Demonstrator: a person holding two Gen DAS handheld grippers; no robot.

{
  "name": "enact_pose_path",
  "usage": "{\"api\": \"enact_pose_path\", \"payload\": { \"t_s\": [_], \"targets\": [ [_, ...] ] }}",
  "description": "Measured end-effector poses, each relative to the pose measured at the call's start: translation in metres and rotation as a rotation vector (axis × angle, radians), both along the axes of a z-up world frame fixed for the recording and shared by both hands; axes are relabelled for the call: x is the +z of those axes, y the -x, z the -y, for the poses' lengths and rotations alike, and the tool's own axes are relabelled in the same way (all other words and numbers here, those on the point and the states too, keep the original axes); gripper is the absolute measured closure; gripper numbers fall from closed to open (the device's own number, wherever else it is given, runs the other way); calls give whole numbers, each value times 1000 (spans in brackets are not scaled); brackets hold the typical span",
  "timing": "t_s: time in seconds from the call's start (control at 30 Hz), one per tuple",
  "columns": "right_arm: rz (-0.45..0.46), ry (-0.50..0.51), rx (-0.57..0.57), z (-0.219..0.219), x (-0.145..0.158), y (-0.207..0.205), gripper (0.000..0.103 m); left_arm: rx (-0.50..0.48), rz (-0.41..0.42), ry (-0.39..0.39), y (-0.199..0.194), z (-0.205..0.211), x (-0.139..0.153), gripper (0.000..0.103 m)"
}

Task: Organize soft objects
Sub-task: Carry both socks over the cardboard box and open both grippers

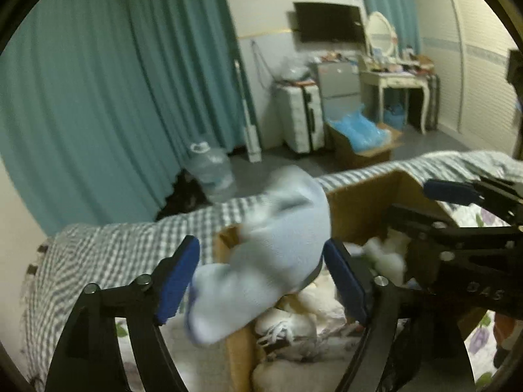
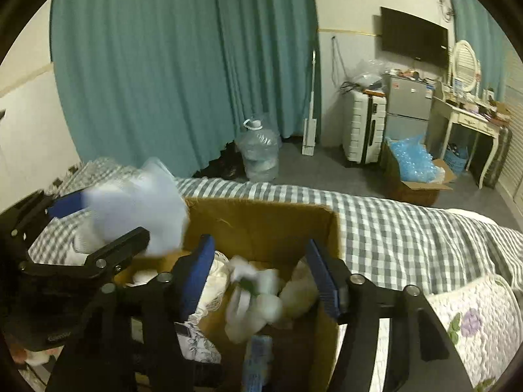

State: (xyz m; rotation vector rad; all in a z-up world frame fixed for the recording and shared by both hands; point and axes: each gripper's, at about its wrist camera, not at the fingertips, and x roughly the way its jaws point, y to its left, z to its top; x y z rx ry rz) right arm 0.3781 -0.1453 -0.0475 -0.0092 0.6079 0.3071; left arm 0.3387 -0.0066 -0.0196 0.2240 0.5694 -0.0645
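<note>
So the cardboard box (image 2: 261, 225) sitting on the checked bedspread (image 2: 408, 228) already has a decent pile of white soft stuff (image 2: 264, 294) in it, so a good chunk of the sorting looks done; how many pieces are left outside the box can't be told from these views. The left gripper (image 1: 261, 281) has its blue pads spread wide with a pale blue sock (image 1: 274, 254) blurred between them, hanging right over the box's near-left edge; whether it's loose or caught on a pad is hard to say, looks like a drop in progress. The right gripper (image 2: 261, 277) hovers over the box, jaws wide, nothing in them. Probably near the end of one drop-off; any leftover items would still need collecting.
</note>
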Motion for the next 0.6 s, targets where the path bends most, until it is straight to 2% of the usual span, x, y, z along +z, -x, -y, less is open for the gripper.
{"api": "enact_pose_path", "payload": {
  "t_s": [0.13,0.2,0.27,0.4,0.47,0.53,0.6],
  "targets": [
    [31,-2,-41,13,26,23,43,50,24,15,13,-10,18,23],
    [52,-12,-49,21,48,40,43,71,52,16,26,-14,36,23],
    [95,-9,-58,28,80,63,43,87,107,16,44,-18,62,23],
    [210,12,-64,34,151,114,34,84,247,40,100,-19,123,22],
    [281,19,-60,35,191,152,29,79,334,65,138,-21,158,9],
    [310,14,-54,36,221,182,11,81,407,89,169,-26,184,8],
    [350,0,-62,39,245,215,3,64,491,126,203,-32,207,5]
  ]
}}
